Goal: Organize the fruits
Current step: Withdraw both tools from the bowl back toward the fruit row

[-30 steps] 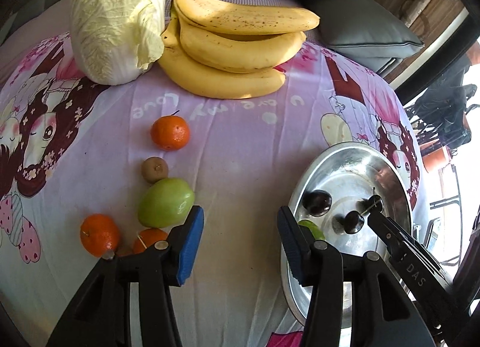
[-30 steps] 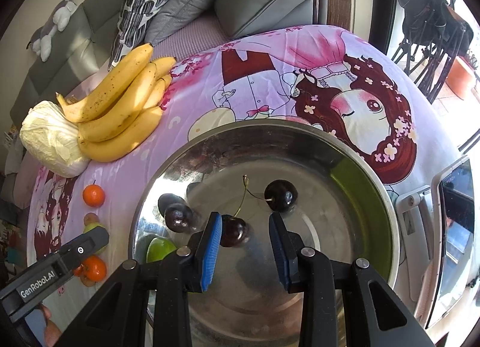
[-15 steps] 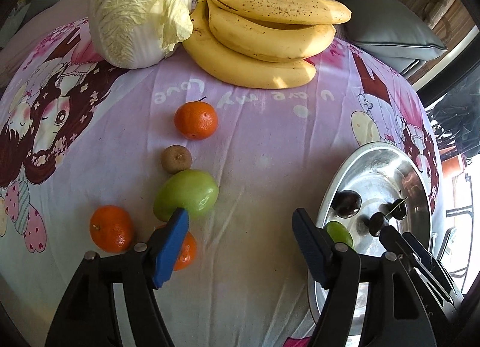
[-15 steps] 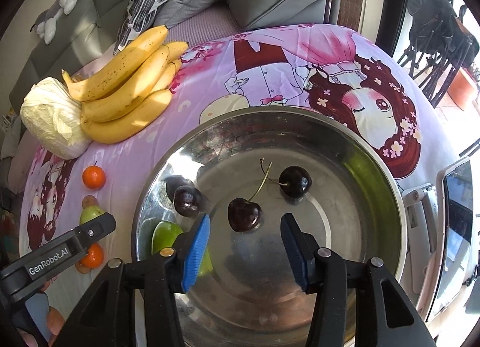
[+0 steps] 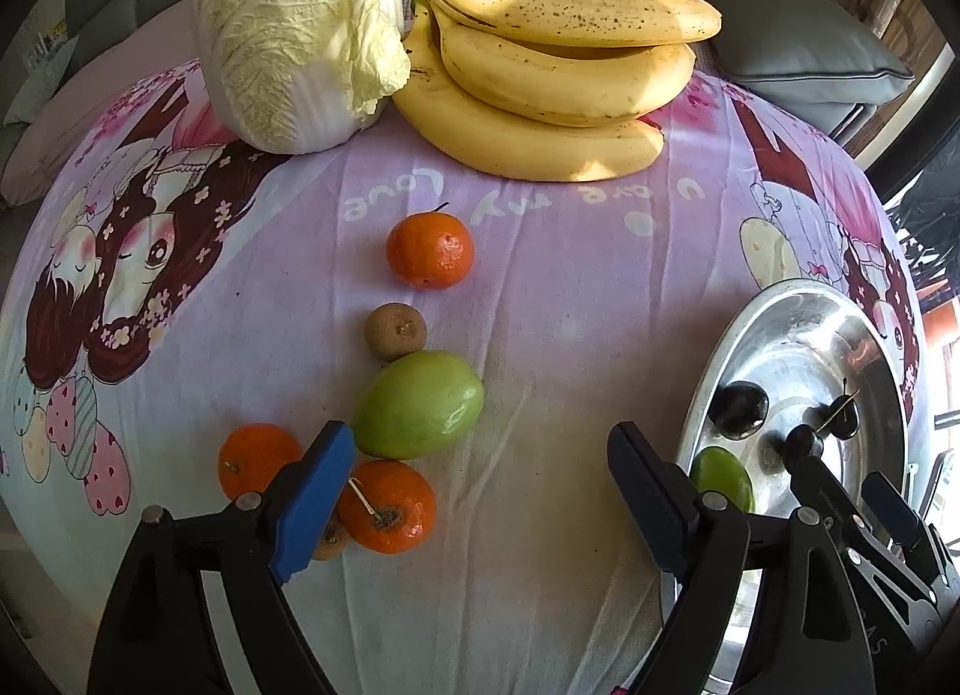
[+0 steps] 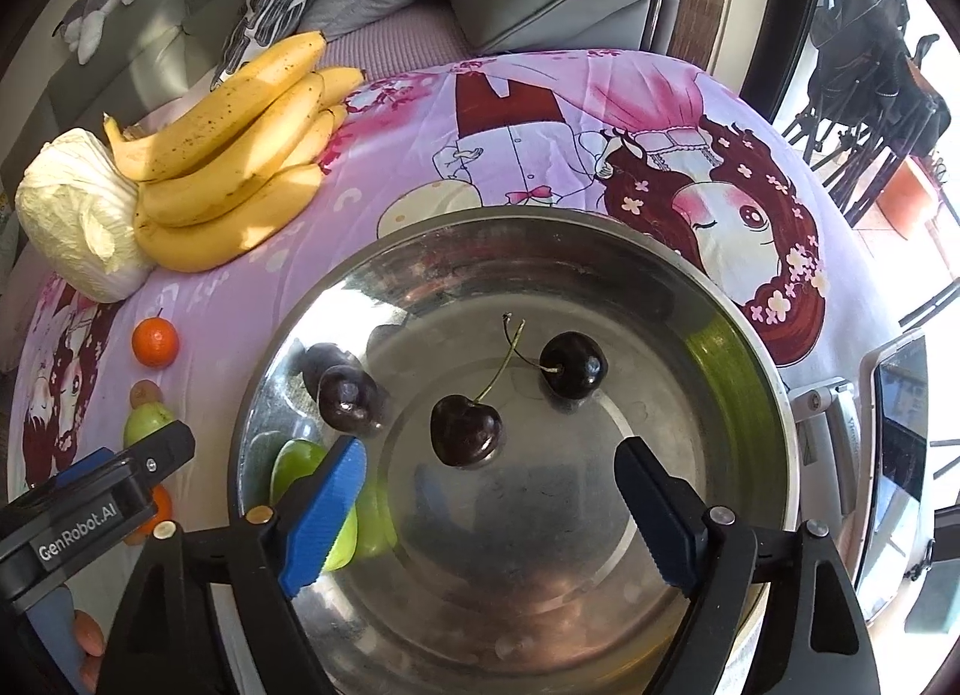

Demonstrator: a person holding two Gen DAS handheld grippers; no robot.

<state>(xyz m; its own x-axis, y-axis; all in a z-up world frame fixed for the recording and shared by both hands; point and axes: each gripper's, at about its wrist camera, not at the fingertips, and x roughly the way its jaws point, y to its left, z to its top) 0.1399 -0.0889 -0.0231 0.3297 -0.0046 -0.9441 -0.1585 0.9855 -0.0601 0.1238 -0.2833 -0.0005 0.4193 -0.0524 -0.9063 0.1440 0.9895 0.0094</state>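
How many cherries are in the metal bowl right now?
3. One cherry lies mid-bowl, one right of it, one near the left wall. The green fruit might hide more.

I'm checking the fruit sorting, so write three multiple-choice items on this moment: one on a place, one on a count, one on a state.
1. Where does the green fruit outside the bowl lie?
A. On the bananas
B. On the cloth, just below the small brown fruit
C. Inside the bowl

2. How many dark cherries lie in the bowl?
A. One
B. Three
C. Five

3. How do the right tongs stand?
A. Shut on a cherry
B. Shut on the bowl's rim
C. Open, with nothing gripped

Answers:
1 B: the green fruit rests on the cloth next to the small brown fruit, apart from the bowl.
2 B: three cherries show on the steel bottom, beside a second green fruit.
3 C: the right tongs have just been opening, and their pads stand wide with the cherry lying free beyond them.
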